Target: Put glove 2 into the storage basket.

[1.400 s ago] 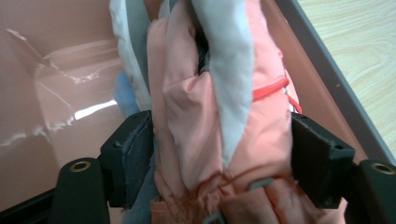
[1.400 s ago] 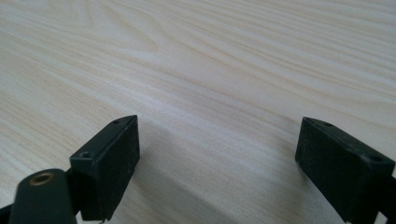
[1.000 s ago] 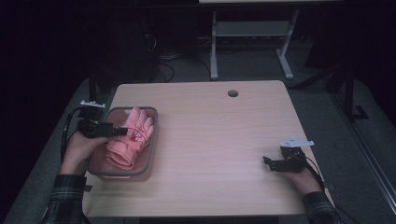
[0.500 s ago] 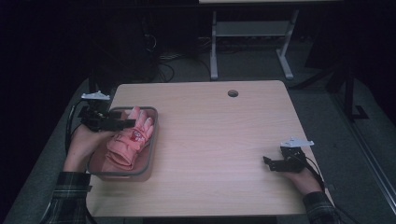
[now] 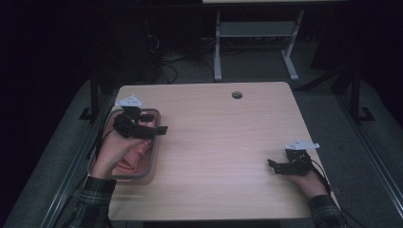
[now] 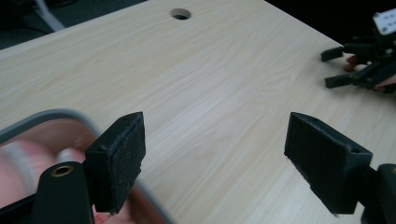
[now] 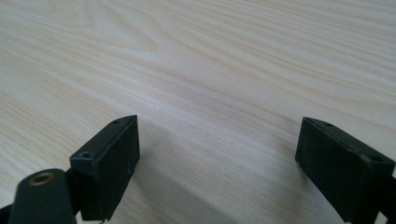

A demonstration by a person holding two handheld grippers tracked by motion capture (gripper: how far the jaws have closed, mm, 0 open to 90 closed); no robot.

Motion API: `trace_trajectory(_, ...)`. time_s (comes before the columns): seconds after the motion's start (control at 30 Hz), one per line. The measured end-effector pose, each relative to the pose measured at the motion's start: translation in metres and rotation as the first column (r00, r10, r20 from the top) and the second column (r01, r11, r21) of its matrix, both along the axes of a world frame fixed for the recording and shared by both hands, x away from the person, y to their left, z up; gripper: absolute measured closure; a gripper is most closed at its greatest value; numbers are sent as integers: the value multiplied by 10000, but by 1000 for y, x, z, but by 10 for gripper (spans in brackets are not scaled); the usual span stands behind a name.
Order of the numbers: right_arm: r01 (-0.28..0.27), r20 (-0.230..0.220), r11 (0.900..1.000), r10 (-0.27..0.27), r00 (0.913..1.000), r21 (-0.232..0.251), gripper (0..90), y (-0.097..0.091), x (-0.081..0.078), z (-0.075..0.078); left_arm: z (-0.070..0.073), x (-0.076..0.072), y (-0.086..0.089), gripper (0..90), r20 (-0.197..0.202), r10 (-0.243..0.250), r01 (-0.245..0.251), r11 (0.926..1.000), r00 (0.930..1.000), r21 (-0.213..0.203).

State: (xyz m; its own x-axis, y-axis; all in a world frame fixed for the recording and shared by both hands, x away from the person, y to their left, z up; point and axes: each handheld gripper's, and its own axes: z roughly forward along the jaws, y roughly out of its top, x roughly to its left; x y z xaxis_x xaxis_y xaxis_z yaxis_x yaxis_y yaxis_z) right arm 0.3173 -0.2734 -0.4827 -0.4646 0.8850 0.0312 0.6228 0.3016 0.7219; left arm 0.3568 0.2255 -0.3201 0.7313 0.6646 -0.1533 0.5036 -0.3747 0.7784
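A grey tray point(image 5: 129, 177) at the table's left edge holds pink, rubbery-looking gloves point(image 5: 138, 154). My left gripper point(image 5: 160, 129) hovers over the tray's far right corner, jaws pointing toward the middle of the table. In the left gripper view it point(image 6: 217, 135) is open and empty, with the tray rim point(image 6: 56, 114) and pink material point(image 6: 23, 158) at lower left. My right gripper point(image 5: 272, 165) rests near the table's front right, pointing left. Its own view shows it point(image 7: 219, 135) open over bare wood. The person's left hand hides part of the tray's contents.
The light wooden table point(image 5: 223, 142) has a round cable hole point(image 5: 236, 95) near its far edge. In the left gripper view the right gripper point(image 6: 338, 67) sits at the far right. A dark floor, cables and a table frame point(image 5: 252, 42) lie beyond.
My left gripper has moved right and a little farther away, from over the tray's left side to its right rim, staying open. The right gripper has not moved.
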Motion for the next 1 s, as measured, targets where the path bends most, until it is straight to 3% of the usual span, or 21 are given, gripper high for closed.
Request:
trace_trajectory(0.23, 3, -3, 10000, -3, 10000, 7, 134, 0, 0, 0, -14, -10, -29, 202, 112, -454, 456, 9989, 9989, -111)
trace_trajectory(0.47, -8, -2, 10000, 8, 10000, 2, 133, 0, 0, 0, -36, -20, -53, 202, 417, -814, 806, 9965, 9958, 202)
trace_trajectory(0.8, -33, 7, 10000, 33, 10000, -8, 133, 0, 0, 0, -67, -33, -78, 202, 364, -1435, 1399, 9863, 9890, 874)
trace_trajectory(0.93, -50, 13, 10000, 50, 10000, -14, 133, 0, 0, 0, -79, -38, -85, 202, 380, -1499, 1465, 9860, 9880, 795)
trace_trajectory(1.0, -64, 13, 10000, 64, 10000, -14, 133, 0, 0, 0, -84, -41, -88, 202, 442, -1590, 1541, 9832, 9863, 979)
